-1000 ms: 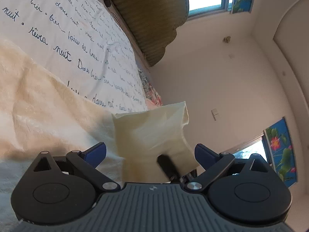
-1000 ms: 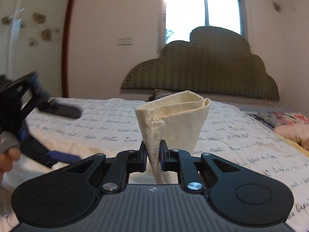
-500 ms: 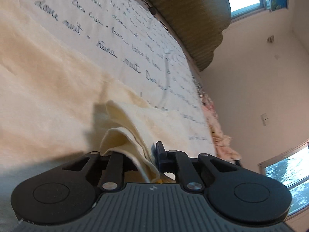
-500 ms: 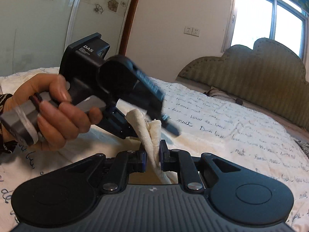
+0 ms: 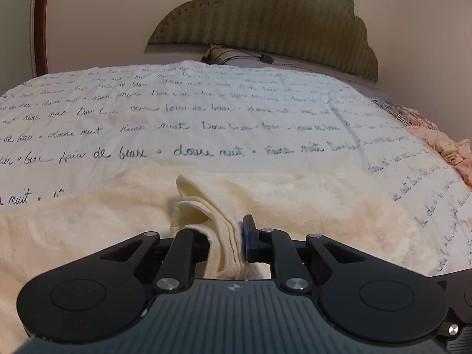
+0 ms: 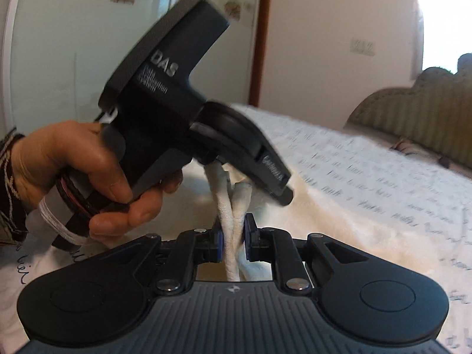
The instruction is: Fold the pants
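While both grippers, left (image 5: 225, 243) and right (image 6: 233, 240), pinch the pants (image 5: 295, 203) near the headboard (image 5: 265, 29), uneven pulling could spoil the fold.

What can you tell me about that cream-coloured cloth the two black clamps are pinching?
It is the pants, a soft, slightly fuzzy cream fabric spread across the script-printed bedspread. A bunched, layered fold rises from it into the left gripper, whose jaws are shut on it. The right gripper also clamps thick rolled edges of the same cloth, which stand upright between its blue pads. The two pinched spots lie close together. No legs or waistband can be made out.
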Demonstrator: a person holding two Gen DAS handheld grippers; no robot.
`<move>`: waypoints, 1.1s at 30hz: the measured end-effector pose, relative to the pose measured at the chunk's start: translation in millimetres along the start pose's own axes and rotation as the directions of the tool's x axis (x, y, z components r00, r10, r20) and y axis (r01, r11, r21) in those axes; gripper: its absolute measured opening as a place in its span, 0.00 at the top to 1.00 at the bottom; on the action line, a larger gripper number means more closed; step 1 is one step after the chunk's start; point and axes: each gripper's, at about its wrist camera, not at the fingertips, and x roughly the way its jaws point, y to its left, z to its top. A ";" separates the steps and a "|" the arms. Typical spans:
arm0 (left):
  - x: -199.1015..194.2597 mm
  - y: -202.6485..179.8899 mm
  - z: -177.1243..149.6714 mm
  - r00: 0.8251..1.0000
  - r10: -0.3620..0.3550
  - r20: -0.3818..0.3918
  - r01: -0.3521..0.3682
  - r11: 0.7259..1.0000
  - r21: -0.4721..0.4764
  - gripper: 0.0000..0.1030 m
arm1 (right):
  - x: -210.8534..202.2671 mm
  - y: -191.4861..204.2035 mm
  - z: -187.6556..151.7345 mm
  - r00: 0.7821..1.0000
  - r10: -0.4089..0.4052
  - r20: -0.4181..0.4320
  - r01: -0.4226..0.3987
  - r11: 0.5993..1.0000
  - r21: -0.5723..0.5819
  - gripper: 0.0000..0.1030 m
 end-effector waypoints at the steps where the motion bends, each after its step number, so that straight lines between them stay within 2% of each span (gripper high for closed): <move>1: 5.9 0.9 -1.7 1.000 0.002 -0.011 -0.002 1.000 -0.007 0.84 | 7.6 5.2 1.4 0.999 0.006 -0.036 -0.006 1.000 -0.017 0.82; 4: 3.9 -1.7 -10.9 0.999 0.024 0.025 -0.025 0.999 0.041 0.83 | 1.9 13.0 0.9 0.997 0.046 -0.059 -0.050 0.996 -0.069 0.79; 6: -0.2 -8.4 -12.1 0.998 0.040 0.057 -0.045 0.995 0.083 0.83 | -15.9 -2.3 4.1 0.996 0.079 -0.035 -0.080 0.997 -0.014 0.79; 7: -2.6 -9.9 -11.8 0.996 0.046 0.074 -0.053 0.994 0.095 0.83 | -25.5 -13.9 5.5 0.998 0.063 -0.016 -0.063 0.998 0.020 0.79; 9: -8.0 -11.3 -10.3 0.993 0.053 0.101 -0.064 0.992 0.109 0.83 | -43.3 -43.8 5.2 0.999 -0.035 0.002 0.035 0.995 0.095 0.79; 12: -10.8 -11.8 -8.3 0.991 0.060 0.123 -0.076 0.989 0.127 0.83 | -57.1 -80.6 -9.6 0.977 -0.204 -0.055 0.211 0.961 0.178 0.79; 13: -9.1 -9.5 -8.5 0.992 0.063 0.108 -0.077 0.989 0.128 0.83 | -56.7 -89.4 -16.1 0.968 -0.232 -0.097 0.247 0.947 0.203 0.79; 15: -3.6 -1.8 -7.7 0.998 0.057 0.039 -0.060 0.993 0.098 0.77 | -48.0 -97.5 -35.8 0.952 -0.197 -0.235 0.244 0.950 0.193 0.79; 16: -2.9 3.7 -7.2 0.999 0.046 0.016 -0.047 0.997 0.067 0.76 | -44.6 -92.2 -39.4 0.942 -0.220 -0.252 0.261 0.955 0.141 0.79; 17: -4.8 10.1 -6.4 0.999 0.033 0.005 -0.033 0.999 0.028 0.71 | -46.6 -83.3 -39.5 0.937 -0.255 -0.237 0.287 0.952 0.111 0.79; 18: -7.9 16.9 -5.1 1.000 0.026 -0.003 -0.026 1.000 -0.014 0.58 | -48.3 -75.8 -35.7 0.938 -0.269 -0.220 0.295 0.951 0.095 0.79; 20: -18.1 28.4 -2.9 0.998 0.063 0.013 -0.062 0.994 -0.092 0.50 | -52.3 -61.6 -22.5 0.960 -0.255 -0.119 0.265 0.961 0.076 0.79; 22: -30.3 34.8 -0.9 0.990 0.131 0.047 -0.126 0.986 -0.105 0.49 | -46.9 -50.4 -10.0 0.982 -0.181 -0.046 0.183 0.982 0.044 0.79; 24: -40.0 39.0 -0.2 0.980 0.190 0.061 -0.183 0.977 -0.106 0.44 | -34.5 -22.8 0.7 0.992 -0.130 -0.004 0.129 0.990 -0.062 0.79; 26: -47.4 44.0 -1.3 0.974 0.218 0.065 -0.210 0.970 -0.120 0.42 | -13.8 1.8 6.0 0.996 -0.084 -0.009 0.081 0.986 -0.143 0.79; 29: -56.6 53.4 -4.2 0.975 0.216 0.053 -0.205 0.966 -0.155 0.37 | -0.9 17.4 5.9 1.000 -0.014 -0.027 0.009 0.988 -0.152 0.79; 33: -61.8 61.6 -8.4 0.983 0.178 0.037 -0.165 0.961 -0.221 0.34 | 7.2 29.1 3.8 0.998 -0.022 -0.057 0.012 0.983 -0.183 0.79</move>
